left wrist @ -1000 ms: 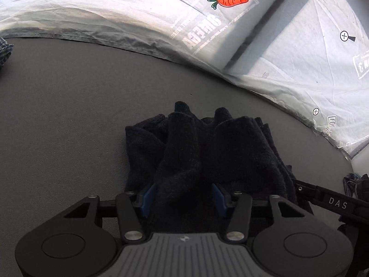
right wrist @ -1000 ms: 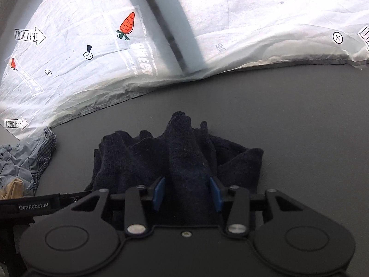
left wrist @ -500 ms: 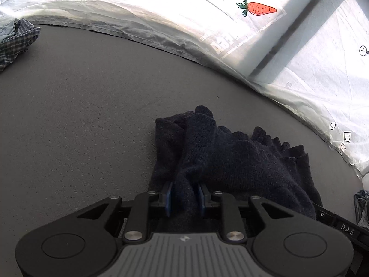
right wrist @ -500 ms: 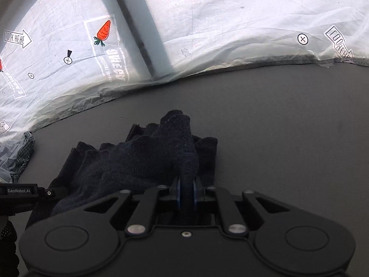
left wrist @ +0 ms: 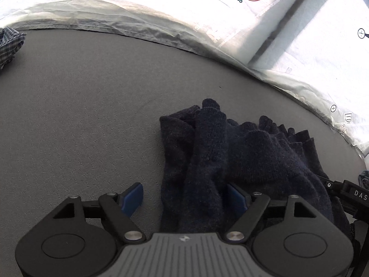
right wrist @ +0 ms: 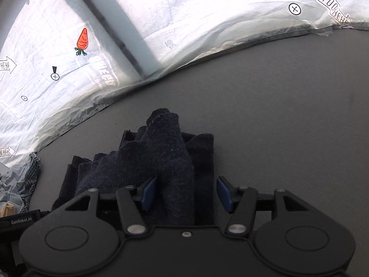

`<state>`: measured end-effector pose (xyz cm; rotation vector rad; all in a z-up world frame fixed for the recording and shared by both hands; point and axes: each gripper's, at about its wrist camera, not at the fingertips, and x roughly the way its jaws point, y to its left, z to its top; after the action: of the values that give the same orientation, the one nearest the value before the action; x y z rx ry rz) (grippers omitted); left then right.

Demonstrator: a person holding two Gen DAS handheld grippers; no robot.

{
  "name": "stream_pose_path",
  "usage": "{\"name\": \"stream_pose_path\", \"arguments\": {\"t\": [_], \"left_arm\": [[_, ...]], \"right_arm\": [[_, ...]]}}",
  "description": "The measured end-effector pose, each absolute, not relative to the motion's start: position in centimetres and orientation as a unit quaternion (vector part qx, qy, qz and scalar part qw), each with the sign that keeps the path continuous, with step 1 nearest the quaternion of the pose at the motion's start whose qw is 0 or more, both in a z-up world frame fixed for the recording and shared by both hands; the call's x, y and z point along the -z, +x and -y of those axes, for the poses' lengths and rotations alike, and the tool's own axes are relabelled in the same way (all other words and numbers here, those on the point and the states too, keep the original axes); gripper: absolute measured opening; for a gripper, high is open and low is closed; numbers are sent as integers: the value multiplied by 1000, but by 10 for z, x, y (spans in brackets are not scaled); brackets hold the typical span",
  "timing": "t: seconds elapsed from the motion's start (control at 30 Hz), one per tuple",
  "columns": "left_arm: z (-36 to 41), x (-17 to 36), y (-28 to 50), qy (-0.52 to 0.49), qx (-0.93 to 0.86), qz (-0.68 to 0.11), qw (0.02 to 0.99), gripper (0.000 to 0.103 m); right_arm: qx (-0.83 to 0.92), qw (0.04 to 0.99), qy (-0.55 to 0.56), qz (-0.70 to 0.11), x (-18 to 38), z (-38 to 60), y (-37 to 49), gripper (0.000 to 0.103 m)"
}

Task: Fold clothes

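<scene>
A dark navy knitted garment (left wrist: 230, 152) lies bunched and partly folded on the grey table (left wrist: 80, 97). My left gripper (left wrist: 185, 196) hangs over its left edge with its jaws opening; the blue pads stand apart from the cloth fold that runs between them. In the right wrist view the same garment (right wrist: 161, 161) sits under my right gripper (right wrist: 186, 192), whose jaws are opening too. A ridge of cloth lies between the blue pads, which no longer pinch it. The other gripper's black body (left wrist: 352, 196) shows at the right edge of the left wrist view.
A white printed sheet (right wrist: 207, 23) with carrot pictures covers the far side beyond the table's edge. A checked shirt (left wrist: 9, 43) lies at the left end in the left wrist view, and a pile of light clothes (right wrist: 16, 184) sits at the left of the right wrist view.
Both grippers were pinching folds of the dark garment half a second ago; now both have opened and the cloth has settled lower on the table.
</scene>
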<state>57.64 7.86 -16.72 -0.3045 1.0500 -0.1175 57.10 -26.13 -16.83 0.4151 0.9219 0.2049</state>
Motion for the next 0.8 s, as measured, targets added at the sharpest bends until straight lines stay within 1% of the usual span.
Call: {"name": "stream_pose_path", "arguments": {"t": [0.1, 0.17, 0.27, 0.33, 0.4, 0.43, 0.5, 0.53, 0.57, 0.6, 0.63, 0.67, 0.7, 0.73, 0.8], "left_arm": [[-78, 168, 583, -139, 70, -499, 852, 85], [-77, 168, 589, -135, 80, -498, 853, 87], [-73, 169, 596, -118, 98, -494, 856, 91], [-70, 169, 600, -107, 105, -488, 860, 92], [-68, 170, 601, -105, 103, -482, 864, 90], [-68, 169, 600, -106, 103, -478, 866, 87], [-70, 166, 597, -123, 119, -470, 866, 66], [-70, 165, 596, -131, 116, -467, 867, 63], [-70, 164, 595, -135, 110, -463, 869, 54], [-69, 162, 594, -138, 109, -459, 871, 46], [-67, 160, 592, -138, 106, -455, 873, 42], [-63, 156, 589, -134, 103, -451, 876, 33], [-60, 152, 587, -129, 100, -447, 880, 27], [-56, 148, 583, -122, 98, -441, 884, 26], [-49, 135, 575, -101, 95, -428, 893, 23]], "right_arm": [[-109, 866, 190, -449, 172, 257, 582, 65], [-120, 866, 182, -450, 173, 254, 588, 71], [-136, 865, 170, -452, 173, 250, 595, 77], [-146, 865, 155, -454, 172, 246, 598, 77], [-151, 867, 143, -452, 170, 241, 600, 72], [-154, 869, 137, -451, 169, 238, 601, 66], [-162, 871, 121, -447, 165, 232, 600, 57], [-166, 873, 112, -445, 163, 229, 600, 49], [-170, 874, 103, -443, 161, 226, 599, 44], [-169, 876, 98, -442, 158, 224, 598, 41], [-168, 877, 93, -440, 156, 223, 597, 32], [-165, 880, 91, -437, 153, 222, 595, 24], [-161, 882, 88, -434, 150, 220, 593, 22], [-158, 887, 87, -426, 146, 219, 589, 20], [-153, 896, 85, -409, 137, 218, 579, 18]]}}
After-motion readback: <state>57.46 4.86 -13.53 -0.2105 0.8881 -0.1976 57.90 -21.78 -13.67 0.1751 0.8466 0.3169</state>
